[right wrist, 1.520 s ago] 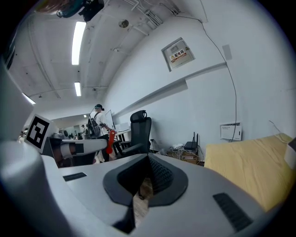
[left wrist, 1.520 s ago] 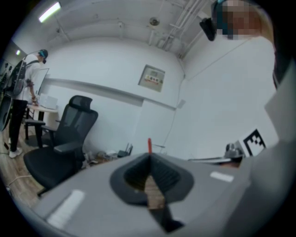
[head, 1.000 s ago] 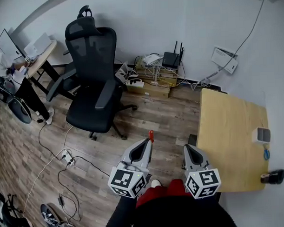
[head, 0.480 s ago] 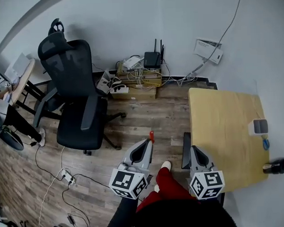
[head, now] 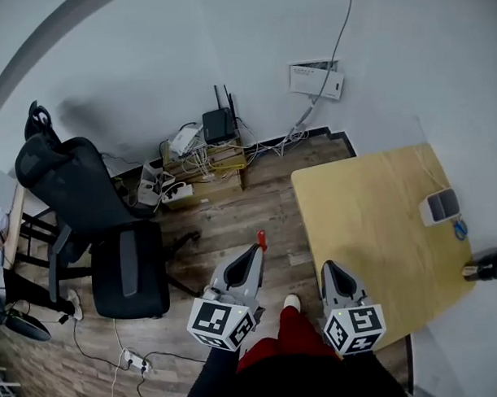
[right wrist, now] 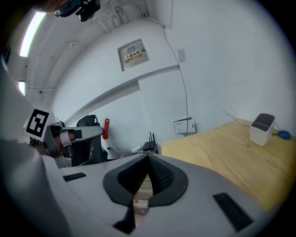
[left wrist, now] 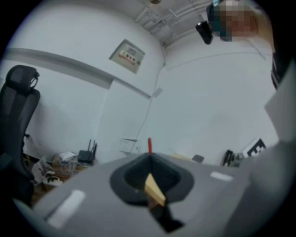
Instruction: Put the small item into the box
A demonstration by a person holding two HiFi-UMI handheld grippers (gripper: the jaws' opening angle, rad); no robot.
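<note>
My left gripper [head: 258, 249] is held over the wooden floor, left of the table, its jaws closed on a small red item [head: 262, 238] that sticks out past the tips [left wrist: 149, 144]. Beside it, my right gripper [head: 326, 266] is shut with nothing between the jaws [right wrist: 148, 156], near the table's near-left corner. At the far right edge of the light wooden table [head: 371, 222] stands a small white open-top box [head: 440, 205], also seen in the right gripper view [right wrist: 262, 128]. Next to the box lies a small blue thing [head: 459, 229].
A black object [head: 485, 264] sits at the table's right edge. A black office chair [head: 86, 215] stands to the left. A router and tangled cables [head: 217, 121] lie by the wall. A power strip [head: 132, 362] lies on the floor. Red trouser legs [head: 294, 347] show below.
The view has swung right: the chair slid to the left and the table and box came nearer the middle. Both grippers keep their place and stay shut.
</note>
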